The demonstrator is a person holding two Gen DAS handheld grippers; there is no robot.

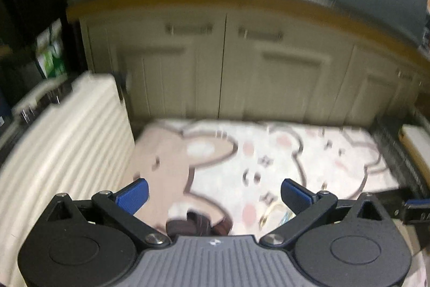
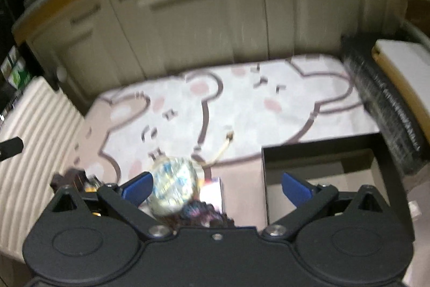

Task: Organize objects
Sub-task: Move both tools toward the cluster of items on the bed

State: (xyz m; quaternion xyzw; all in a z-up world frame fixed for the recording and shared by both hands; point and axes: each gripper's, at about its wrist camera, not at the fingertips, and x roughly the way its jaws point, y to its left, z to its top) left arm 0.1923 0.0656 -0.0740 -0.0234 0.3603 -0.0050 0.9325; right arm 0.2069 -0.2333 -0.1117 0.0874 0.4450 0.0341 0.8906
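My left gripper (image 1: 214, 192) is open above a cartoon-printed mat (image 1: 309, 152), nothing between its blue pads. Just under it lies a dark brown object (image 1: 199, 223), partly hidden by the gripper body, with a thin yellowish cord (image 1: 268, 214) to its right. My right gripper (image 2: 217, 188) is open too. Between and below its fingers sits a shiny round ball (image 2: 172, 184), a dark multicoloured bundle (image 2: 201, 214) and a small white box (image 2: 213, 190). A black open box (image 2: 322, 171) stands on the right. Both views are blurred.
Cream cabinet doors (image 1: 228, 66) close off the far side under a yellow-edged counter. A ribbed white case (image 1: 61, 147) lies at the left. A dark ribbed bin (image 2: 387, 104) and a white slab (image 2: 403, 63) stand at the right.
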